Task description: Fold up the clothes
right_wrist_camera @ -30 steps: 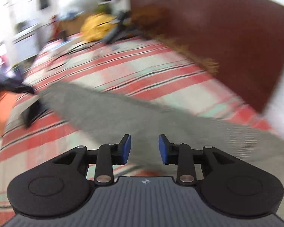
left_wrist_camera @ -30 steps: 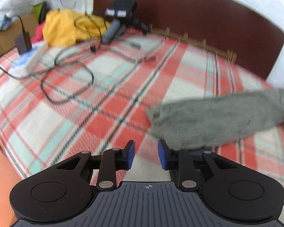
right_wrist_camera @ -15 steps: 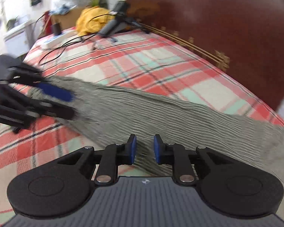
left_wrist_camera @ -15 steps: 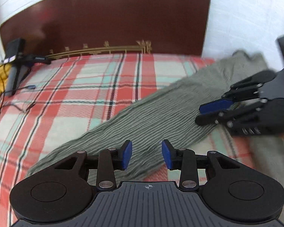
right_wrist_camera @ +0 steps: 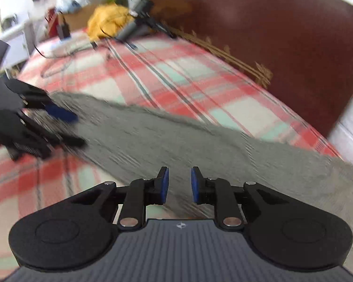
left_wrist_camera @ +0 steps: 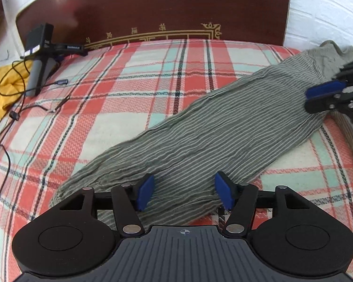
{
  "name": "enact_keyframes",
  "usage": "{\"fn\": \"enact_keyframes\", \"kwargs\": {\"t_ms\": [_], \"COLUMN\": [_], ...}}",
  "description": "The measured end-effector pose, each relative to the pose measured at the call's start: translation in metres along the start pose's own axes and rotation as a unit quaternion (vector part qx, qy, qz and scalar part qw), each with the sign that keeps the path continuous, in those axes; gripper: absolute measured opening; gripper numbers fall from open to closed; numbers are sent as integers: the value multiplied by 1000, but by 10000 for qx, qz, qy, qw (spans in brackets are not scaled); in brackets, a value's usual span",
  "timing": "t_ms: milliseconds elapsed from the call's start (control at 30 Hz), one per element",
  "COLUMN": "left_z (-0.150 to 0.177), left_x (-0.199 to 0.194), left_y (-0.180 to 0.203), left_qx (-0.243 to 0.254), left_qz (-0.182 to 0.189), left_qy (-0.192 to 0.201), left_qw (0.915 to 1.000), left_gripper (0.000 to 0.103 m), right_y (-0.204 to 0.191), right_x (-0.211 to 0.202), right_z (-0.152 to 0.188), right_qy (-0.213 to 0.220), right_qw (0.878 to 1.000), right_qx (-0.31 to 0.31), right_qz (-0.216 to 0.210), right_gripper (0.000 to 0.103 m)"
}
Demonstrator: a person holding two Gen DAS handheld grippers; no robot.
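Observation:
A grey-green striped garment [left_wrist_camera: 223, 122] lies stretched out diagonally on the red, white and teal plaid bed cover [left_wrist_camera: 129, 94]. My left gripper [left_wrist_camera: 184, 192] hovers over its near left end. Its jaws are opening, the cloth lies beneath them and the pads press on nothing. My right gripper [right_wrist_camera: 179, 185] is over the other end of the garment [right_wrist_camera: 176, 136], with a narrow gap between its blue pads and no cloth visibly pinched. Each gripper shows in the other's view: the right gripper [left_wrist_camera: 310, 98] at the cloth's far right edge, the left gripper [right_wrist_camera: 70, 128] blurred at the left.
A dark wooden headboard [left_wrist_camera: 153, 7] runs along the back of the bed. A black device on a stand [left_wrist_camera: 38, 40], loose cables [left_wrist_camera: 11, 115] and a yellow cloth [left_wrist_camera: 2, 89] lie at the far left. A white wall is at the right.
The left wrist view swung from the cable side of the bed onto the garment and dropped closer. The left jaws widened. The right jaws narrowed and stayed narrow.

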State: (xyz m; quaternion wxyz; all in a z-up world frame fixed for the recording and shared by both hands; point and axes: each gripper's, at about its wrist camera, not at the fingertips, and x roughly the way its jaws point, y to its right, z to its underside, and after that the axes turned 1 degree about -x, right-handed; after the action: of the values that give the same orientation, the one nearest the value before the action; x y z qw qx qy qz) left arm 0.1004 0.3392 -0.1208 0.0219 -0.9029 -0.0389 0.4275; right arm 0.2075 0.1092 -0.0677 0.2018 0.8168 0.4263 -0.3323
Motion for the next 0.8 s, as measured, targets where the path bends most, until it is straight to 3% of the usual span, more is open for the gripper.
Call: {"fn": "enact_keyframes", "kwargs": {"t_ms": [100, 167, 233, 367, 500, 667, 800], "left_z": [3, 4, 1, -14, -30, -32, -21], "left_x": [-1, -5, -11, -32, -23, 22, 18], "left_y": [-8, -13, -15, 5, 46, 72, 79], "left_qx": [-120, -202, -289, -450, -113, 28, 355], "left_qz": [-18, -2, 24, 669, 952, 880, 784], "left_qy": [3, 25, 98, 625, 927, 450, 572], "left_qw": [9999, 9998, 9995, 9948, 9911, 9951, 9946], "left_gripper": [68, 64, 62, 54, 54, 51, 50], "right_y": [-12, -21, -12, 18, 39, 39, 47], "right_x": [19, 9, -1, -7, 17, 45, 65], "right_z": [9, 18, 12, -13, -27, -26, -31], "right_qy": [-330, -187, -270, 104, 34, -180, 52], "right_qw": [9994, 9989, 9984, 9999, 9991, 9997, 9989], "right_qx": [-103, -425, -386, 15, 418, 160, 153], "right_qz": [-26, -27, -300, -28, -25, 33, 432], "right_gripper": [25, 25, 23, 22, 23, 23, 24]}}
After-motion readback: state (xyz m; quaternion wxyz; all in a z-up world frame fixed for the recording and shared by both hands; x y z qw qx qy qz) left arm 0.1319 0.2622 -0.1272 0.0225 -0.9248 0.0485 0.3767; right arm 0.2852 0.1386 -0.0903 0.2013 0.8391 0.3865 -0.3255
